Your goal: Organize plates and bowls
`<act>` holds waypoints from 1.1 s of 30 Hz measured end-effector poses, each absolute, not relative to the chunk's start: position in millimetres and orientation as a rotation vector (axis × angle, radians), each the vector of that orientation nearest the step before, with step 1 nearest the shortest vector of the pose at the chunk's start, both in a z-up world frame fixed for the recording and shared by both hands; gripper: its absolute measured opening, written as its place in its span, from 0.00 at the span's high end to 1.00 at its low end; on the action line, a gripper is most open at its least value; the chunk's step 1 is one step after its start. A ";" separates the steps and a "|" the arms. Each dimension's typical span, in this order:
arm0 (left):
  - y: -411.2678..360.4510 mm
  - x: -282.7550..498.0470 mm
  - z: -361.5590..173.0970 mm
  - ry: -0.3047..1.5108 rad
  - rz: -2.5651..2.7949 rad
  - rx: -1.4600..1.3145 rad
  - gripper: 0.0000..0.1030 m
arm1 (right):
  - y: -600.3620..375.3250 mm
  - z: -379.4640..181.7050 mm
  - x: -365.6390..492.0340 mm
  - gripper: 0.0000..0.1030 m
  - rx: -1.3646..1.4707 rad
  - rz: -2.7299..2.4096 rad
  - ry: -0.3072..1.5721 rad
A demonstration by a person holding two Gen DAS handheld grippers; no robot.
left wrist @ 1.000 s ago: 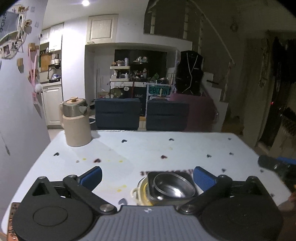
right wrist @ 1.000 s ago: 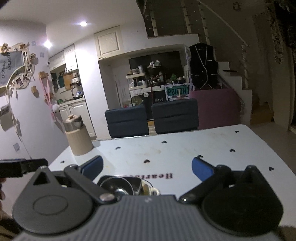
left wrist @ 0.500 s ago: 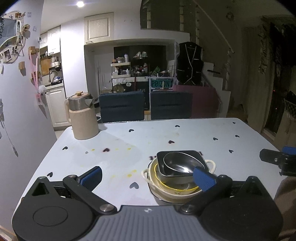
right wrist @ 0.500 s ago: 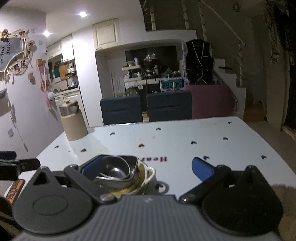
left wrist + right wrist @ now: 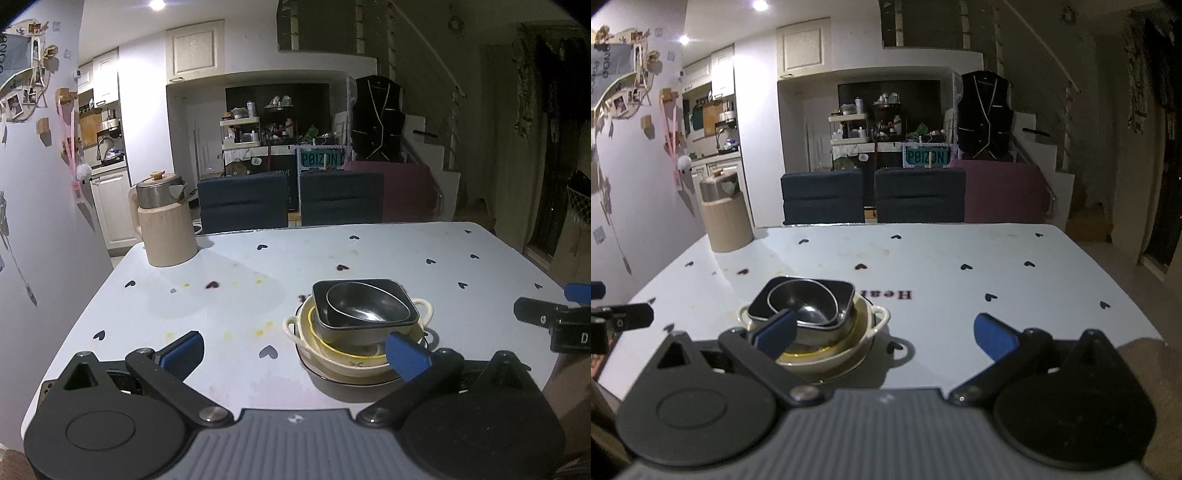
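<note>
A stack of dishes stands near the table's front edge: a round steel bowl (image 5: 364,306) nested in a dark square bowl (image 5: 391,291), inside a cream two-handled bowl (image 5: 332,360), on a plate. The right wrist view shows the same steel bowl (image 5: 809,302), dark square bowl (image 5: 846,291) and cream bowl (image 5: 864,332). My left gripper (image 5: 295,349) is open and empty, pulled back from the stack; its right fingertip overlaps the cream bowl in view. My right gripper (image 5: 884,334) is open and empty, with the stack at its left finger.
A beige kettle (image 5: 166,221) stands at the table's far left corner. Two dark chairs (image 5: 243,201) sit behind the far edge. The heart-print tabletop (image 5: 960,280) stretches right of the stack. The other gripper's tip (image 5: 546,317) shows at the right edge.
Both grippers have drawn back and risen from the stack, which now shows whole and farther away in each view. The dishes have not moved.
</note>
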State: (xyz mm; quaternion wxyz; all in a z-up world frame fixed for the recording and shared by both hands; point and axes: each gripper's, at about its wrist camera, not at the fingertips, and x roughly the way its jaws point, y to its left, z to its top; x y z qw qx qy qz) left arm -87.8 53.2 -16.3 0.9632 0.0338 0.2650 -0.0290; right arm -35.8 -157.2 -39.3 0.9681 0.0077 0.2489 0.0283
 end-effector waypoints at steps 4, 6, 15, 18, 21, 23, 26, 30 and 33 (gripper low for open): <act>53.3 -87.1 -16.6 0.536 -0.059 0.070 0.00 | -158.9 -42.4 -36.9 0.00 0.011 0.057 0.502; 53.0 -86.2 -17.7 0.543 -0.058 0.073 0.00 | -160.2 -42.0 -37.5 0.00 0.011 0.057 0.497; 54.2 -84.2 -20.5 0.557 -0.053 0.076 0.00 | -158.7 -43.4 -41.9 0.00 -0.002 0.067 0.482; 54.5 -84.1 -20.7 0.557 -0.054 0.076 0.00 | -159.5 -43.8 -41.4 0.00 -0.001 0.068 0.480; 54.2 -84.4 -20.5 0.557 -0.053 0.076 0.00 | -159.4 -44.0 -41.2 0.00 -0.001 0.068 0.480; 53.8 -84.3 -20.3 0.557 -0.053 0.075 0.00 | -159.3 -44.0 -41.1 0.00 -0.001 0.067 0.480; 53.9 -84.3 -20.3 0.557 -0.053 0.076 0.00 | -158.9 -44.1 -41.2 0.00 -0.001 0.067 0.480; 53.7 -84.3 -20.2 0.558 -0.053 0.075 0.00 | -158.3 -44.1 -41.4 0.00 -0.001 0.066 0.480; 53.7 -84.3 -20.1 0.558 -0.053 0.076 0.00 | -158.3 -44.2 -41.5 0.00 -0.001 0.066 0.480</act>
